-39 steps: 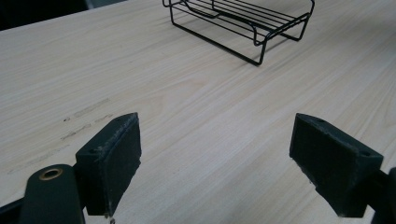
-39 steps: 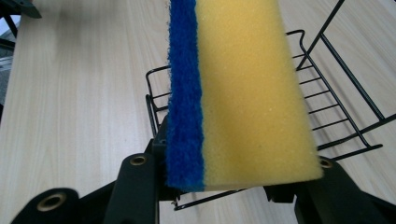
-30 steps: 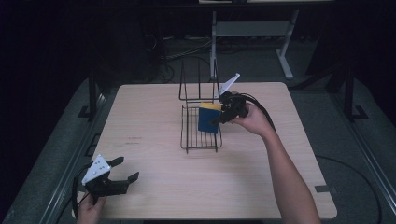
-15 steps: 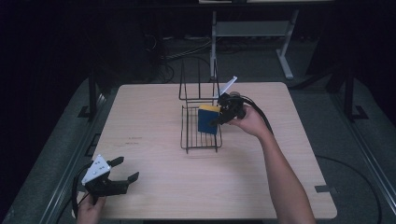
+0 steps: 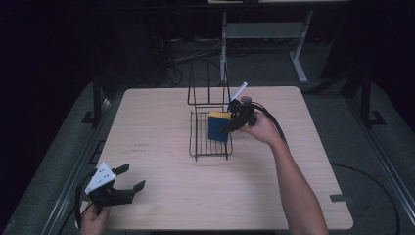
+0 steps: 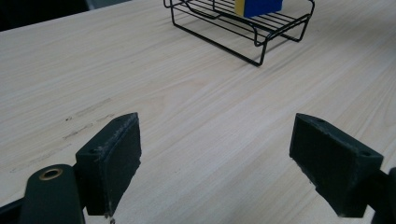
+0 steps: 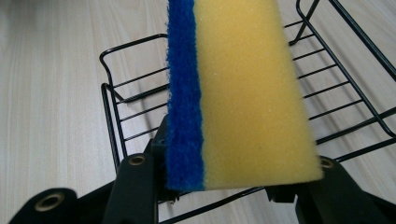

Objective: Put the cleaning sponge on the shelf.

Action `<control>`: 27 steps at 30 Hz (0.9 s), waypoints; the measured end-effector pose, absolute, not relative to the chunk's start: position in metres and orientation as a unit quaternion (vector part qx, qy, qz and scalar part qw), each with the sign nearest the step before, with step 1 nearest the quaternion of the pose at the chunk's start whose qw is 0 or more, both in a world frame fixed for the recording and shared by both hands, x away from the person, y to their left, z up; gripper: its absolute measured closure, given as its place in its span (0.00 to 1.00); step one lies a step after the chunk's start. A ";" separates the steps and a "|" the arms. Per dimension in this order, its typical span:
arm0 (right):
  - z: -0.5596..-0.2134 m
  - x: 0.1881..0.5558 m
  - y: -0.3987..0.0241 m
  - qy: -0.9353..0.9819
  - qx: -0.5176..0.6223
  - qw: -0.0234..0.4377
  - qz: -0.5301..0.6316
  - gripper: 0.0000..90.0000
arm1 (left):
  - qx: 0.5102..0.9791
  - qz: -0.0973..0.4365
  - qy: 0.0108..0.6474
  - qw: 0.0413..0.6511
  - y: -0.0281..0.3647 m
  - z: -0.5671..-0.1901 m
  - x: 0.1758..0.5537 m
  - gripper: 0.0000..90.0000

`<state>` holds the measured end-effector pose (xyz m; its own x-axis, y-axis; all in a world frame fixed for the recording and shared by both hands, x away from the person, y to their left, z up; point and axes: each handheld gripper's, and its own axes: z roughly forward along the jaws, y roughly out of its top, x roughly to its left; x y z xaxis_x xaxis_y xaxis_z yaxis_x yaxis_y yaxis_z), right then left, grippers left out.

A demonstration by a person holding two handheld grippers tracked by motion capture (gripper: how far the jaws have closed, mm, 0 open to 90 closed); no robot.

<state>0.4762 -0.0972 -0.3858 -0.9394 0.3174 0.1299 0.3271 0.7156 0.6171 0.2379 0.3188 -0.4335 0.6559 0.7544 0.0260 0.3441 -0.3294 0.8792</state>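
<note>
Right gripper [image 5: 230, 128] fingers [image 7: 135, 186] clamped on the sponge [image 7: 238, 93] — blue scrub layer against one pad, yellow foam against the other. Sponge stands on edge between them, over the black wire rack [image 5: 210, 142], whose bars run below and beyond the fingertips. Left gripper [image 5: 131, 178] fingers [image 6: 112, 158] spread wide, nothing between — bare wooden table [image 6: 187, 116] under them, rack well ahead of the tips.
</note>
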 end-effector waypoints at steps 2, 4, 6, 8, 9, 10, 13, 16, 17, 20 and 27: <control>-0.386 0.476 -0.098 -0.926 -0.174 0.007 -0.336 0.61 | 0.784 0.223 0.351 0.462 0.319 -0.433 0.238 0.18; -0.386 0.475 -0.098 -0.926 -0.173 0.006 -0.337 0.61 | 0.784 0.223 0.351 0.461 0.319 -0.433 0.238 0.18; -0.387 0.475 -0.098 -0.926 -0.171 0.005 -0.337 0.61 | 0.784 0.223 0.350 0.461 0.319 -0.433 0.238 0.18; -0.387 0.474 -0.099 -0.925 -0.173 0.006 -0.338 0.61 | 0.784 0.223 0.350 0.461 0.319 -0.433 0.238 0.18; -0.387 0.474 -0.099 -0.925 -0.174 0.005 -0.338 0.61 | 0.784 0.223 0.350 0.461 0.319 -0.433 0.238 0.18; -0.387 0.474 -0.100 -0.925 -0.174 0.005 -0.338 0.61 | 0.785 0.223 0.350 0.461 0.318 -0.433 0.238 0.18; -0.388 0.474 -0.100 -0.925 -0.175 0.003 -0.337 0.56 | 0.784 0.223 0.350 0.461 0.318 -0.433 0.238 0.18; -0.388 0.474 -0.100 -0.926 -0.176 0.001 -0.333 0.54 | 0.785 0.222 0.350 0.461 0.318 -0.433 0.238 0.18; -0.388 0.473 -0.100 -0.927 -0.176 0.001 -0.332 0.54 | 0.785 0.222 0.351 0.461 0.318 -0.434 0.238 0.18; -0.389 0.473 -0.101 -0.926 -0.179 0.002 -0.333 0.52 | 0.785 0.222 0.350 0.461 0.318 -0.433 0.238 0.18; -0.389 0.473 -0.101 -0.926 -0.181 0.000 -0.331 0.49 | 0.784 0.222 0.351 0.461 0.318 -0.434 0.238 0.18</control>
<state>0.4728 -0.1007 -0.3894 -0.9345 0.3354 0.1195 0.3353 0.7159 0.6125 0.2376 0.3178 -0.4336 0.6556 0.7547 0.0244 0.3459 -0.3288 0.8788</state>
